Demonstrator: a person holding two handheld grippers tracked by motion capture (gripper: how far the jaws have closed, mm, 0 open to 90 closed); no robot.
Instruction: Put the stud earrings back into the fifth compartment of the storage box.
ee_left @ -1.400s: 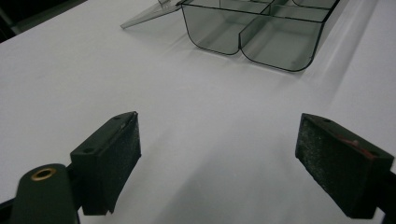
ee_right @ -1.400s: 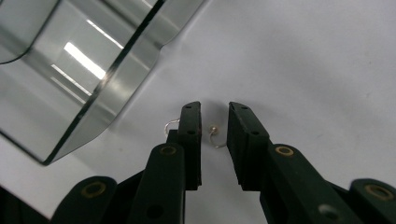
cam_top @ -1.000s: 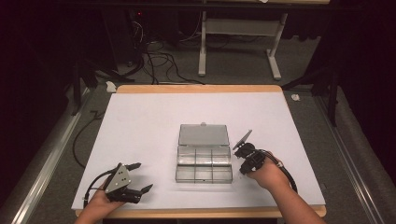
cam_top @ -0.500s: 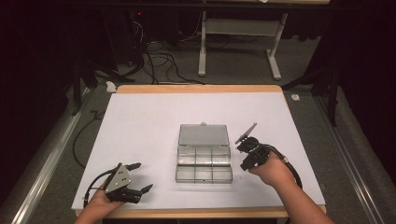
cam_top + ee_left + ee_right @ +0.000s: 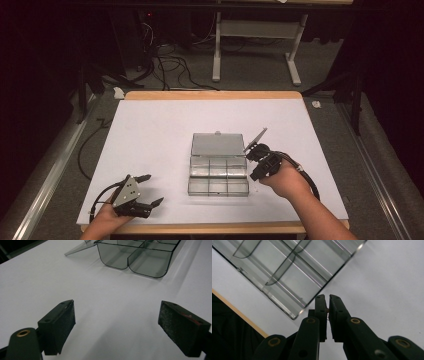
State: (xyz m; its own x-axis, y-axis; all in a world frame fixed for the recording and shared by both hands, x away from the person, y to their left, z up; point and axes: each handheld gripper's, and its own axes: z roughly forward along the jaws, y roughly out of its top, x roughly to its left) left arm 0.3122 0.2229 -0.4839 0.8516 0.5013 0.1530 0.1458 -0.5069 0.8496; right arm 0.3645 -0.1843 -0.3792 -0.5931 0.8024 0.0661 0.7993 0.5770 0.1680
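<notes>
Two tongs: right tongs clenched, empty, just beside clear box, left tongs released, well apart.

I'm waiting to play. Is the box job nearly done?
Hardly. The box has its lid open and looks empty. The right gripper, shut, hangs beside the box; the left gripper rests open. Any filling and closing is left.

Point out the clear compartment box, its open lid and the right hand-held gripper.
clear compartment box [image 5: 218,176]: high view, on the dividers at the middle of the tray.
open lid [image 5: 217,144]: high view, centre of the flat lid panel.
right hand-held gripper [image 5: 327,305]: right gripper view, between the tips of its shut jaws.
</notes>
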